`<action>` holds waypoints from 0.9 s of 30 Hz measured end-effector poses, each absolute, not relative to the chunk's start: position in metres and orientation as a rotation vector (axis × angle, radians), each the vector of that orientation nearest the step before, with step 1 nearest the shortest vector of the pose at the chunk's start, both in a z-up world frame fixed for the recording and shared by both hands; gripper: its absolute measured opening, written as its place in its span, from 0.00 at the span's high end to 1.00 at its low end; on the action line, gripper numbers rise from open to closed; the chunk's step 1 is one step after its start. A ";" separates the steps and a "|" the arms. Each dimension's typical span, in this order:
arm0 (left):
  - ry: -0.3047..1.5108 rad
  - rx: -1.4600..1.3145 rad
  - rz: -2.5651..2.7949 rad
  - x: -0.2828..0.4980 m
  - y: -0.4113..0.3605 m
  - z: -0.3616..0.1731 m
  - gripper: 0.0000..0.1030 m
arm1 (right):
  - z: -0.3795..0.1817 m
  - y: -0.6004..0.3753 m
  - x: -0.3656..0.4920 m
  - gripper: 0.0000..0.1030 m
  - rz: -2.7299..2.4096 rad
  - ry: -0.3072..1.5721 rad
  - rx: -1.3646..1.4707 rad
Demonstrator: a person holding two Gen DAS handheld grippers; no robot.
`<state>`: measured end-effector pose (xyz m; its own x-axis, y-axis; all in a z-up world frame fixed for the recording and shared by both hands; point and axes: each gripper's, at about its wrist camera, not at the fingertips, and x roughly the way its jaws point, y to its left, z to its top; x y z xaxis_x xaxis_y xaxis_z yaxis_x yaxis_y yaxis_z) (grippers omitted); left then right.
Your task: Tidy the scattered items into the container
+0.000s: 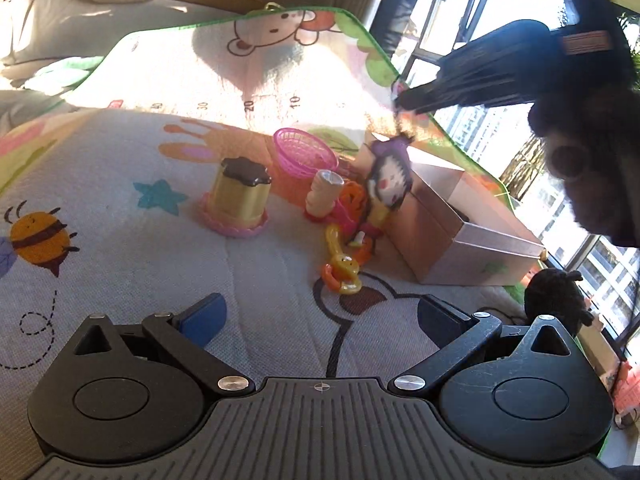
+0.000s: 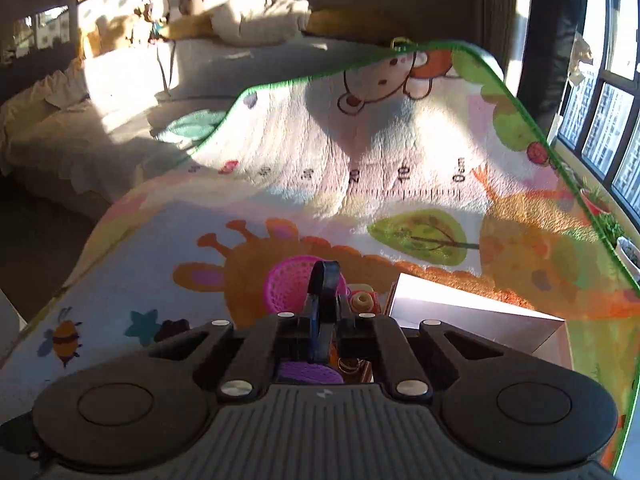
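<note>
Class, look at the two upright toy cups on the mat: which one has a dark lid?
The gold cup on the pink ring, left of the smaller cream cup, whose top is pale.

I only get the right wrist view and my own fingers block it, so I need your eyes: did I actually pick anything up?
Observer: Yes. In the left wrist view, a doll with a purple hat dangles from the right gripper, which is shut on its top.
Operator: Is it over the box?
Observer: It hangs by the far left corner of the open cardboard box. I can't tell whether it is over the opening.
Operator: And the left gripper?
Observer: The left gripper is open with nothing between its fingers. It points towards the plastic ring chain lying on the mat.
</note>
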<state>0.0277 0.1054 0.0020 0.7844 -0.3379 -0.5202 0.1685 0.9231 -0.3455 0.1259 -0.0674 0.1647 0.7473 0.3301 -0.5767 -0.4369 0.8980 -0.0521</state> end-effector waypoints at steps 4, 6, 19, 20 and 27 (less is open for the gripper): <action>0.581 -0.235 -0.308 0.022 0.098 0.005 0.00 | 0.211 -0.104 0.052 0.93 0.463 0.441 -0.173; 0.555 -0.194 -0.331 0.017 0.093 0.009 0.00 | 0.225 -0.120 0.021 0.93 0.476 0.414 -0.167; 0.637 -0.041 -0.514 -0.029 0.052 0.029 0.00 | 0.166 -0.147 -0.016 0.94 0.510 0.593 -0.075; 0.641 -0.029 -0.505 -0.030 0.050 0.032 0.00 | 0.163 -0.147 -0.011 0.94 0.509 0.591 -0.056; 0.666 0.033 -0.531 -0.031 0.019 0.036 0.00 | 0.160 -0.196 -0.015 0.62 0.395 0.508 0.006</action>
<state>-0.0312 0.0192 0.0361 0.6589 -0.4583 -0.5965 0.4793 0.8670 -0.1367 -0.0147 -0.1956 0.1603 0.8000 0.3700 -0.4723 -0.3668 0.9246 0.1030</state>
